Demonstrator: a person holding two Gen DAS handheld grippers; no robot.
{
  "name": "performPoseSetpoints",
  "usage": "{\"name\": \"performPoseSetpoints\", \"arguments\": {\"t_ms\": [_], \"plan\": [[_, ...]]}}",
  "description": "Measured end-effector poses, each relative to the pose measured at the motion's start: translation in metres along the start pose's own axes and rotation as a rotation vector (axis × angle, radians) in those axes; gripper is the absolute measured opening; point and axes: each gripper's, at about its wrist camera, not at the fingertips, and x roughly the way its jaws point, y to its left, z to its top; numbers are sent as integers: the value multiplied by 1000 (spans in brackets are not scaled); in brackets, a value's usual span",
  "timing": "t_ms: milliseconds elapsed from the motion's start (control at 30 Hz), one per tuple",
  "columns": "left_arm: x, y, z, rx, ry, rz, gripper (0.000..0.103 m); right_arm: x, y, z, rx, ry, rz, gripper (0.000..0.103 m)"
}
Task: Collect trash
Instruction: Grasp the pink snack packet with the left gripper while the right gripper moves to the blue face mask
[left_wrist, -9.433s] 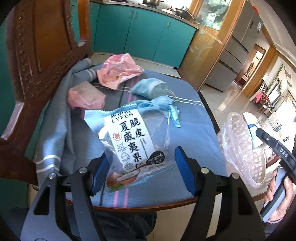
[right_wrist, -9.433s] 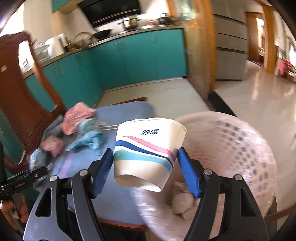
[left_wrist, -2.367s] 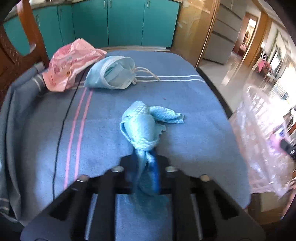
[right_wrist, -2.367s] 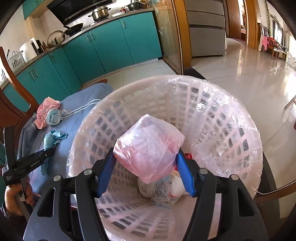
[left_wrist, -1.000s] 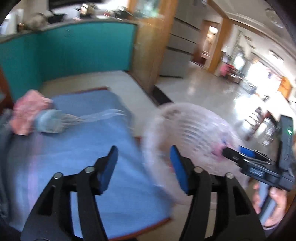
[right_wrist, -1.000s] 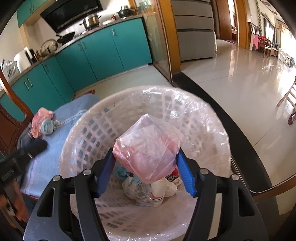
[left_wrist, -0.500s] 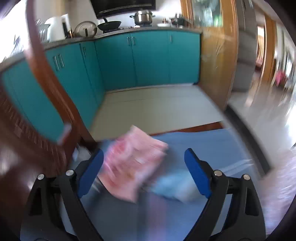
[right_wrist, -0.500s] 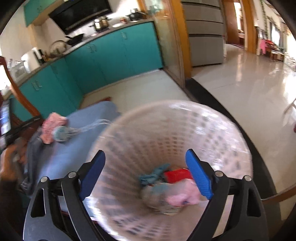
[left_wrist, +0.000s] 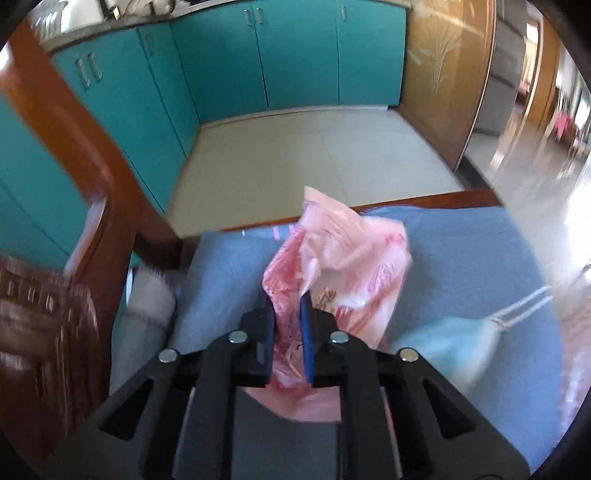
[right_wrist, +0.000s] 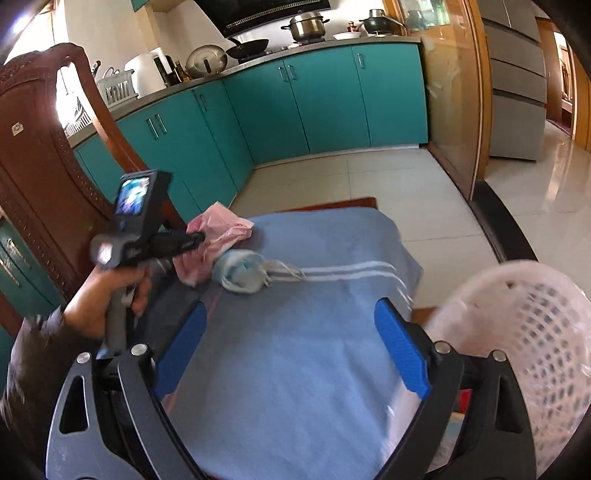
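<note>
Right now the left gripper (left_wrist: 287, 295) is pinching the pink plastic bag (left_wrist: 343, 258) between its blue pads (left_wrist: 306, 332), which are pressed nearly together with crumpled film caught between them. That bag sits near the far left corner of the counter (right_wrist: 295, 350), which is covered by a blue cloth (right_wrist: 332, 240) with two white stripes. From the right wrist view the same bag (right_wrist: 221, 227) shows at the tip of the left gripper (right_wrist: 195, 240), held by the person's left hand (right_wrist: 107, 291). Just beside the bag, toward the right, lies a light blue face mask (left_wrist: 450, 347), blurred in the left wrist view, its white ear loops trailing across the cloth; in the right wrist view the mask (right_wrist: 240, 271) touches the bag's lower edge.

The right gripper (right_wrist: 291, 350) is spread wide with nothing between its blue pads (right_wrist: 402, 354), over the near part of the counter. A white lattice trash basket (right_wrist: 524, 350) lined with clear film stands off the counter's near right edge. A carved wooden chair back (right_wrist: 40, 155) rises at the counter's left side, and teal cabinets (right_wrist: 325, 99) run along the far wall.
</note>
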Motion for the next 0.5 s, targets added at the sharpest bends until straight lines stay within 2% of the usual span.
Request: {"name": "performPoseSetpoints", "arguments": {"t_ms": [100, 200, 333, 400, 500], "plan": [[-30, 3, -24, -47, -34, -43, 13, 20, 4, 10, 40, -6, 18, 90], [-69, 10, -66, -125, -53, -102, 13, 45, 7, 16, 76, 6, 20, 90], [-111, 10, -115, -130, -69, -174, 14, 74, 16, 24, 96, 14, 42, 90], [-118, 9, -133, -121, -45, -195, 14, 91, 24, 29, 84, 32, 57, 90], [-116, 1, -152, -105, -2, -180, 15, 126, 47, 36, 40, 82, 60, 90]]}}
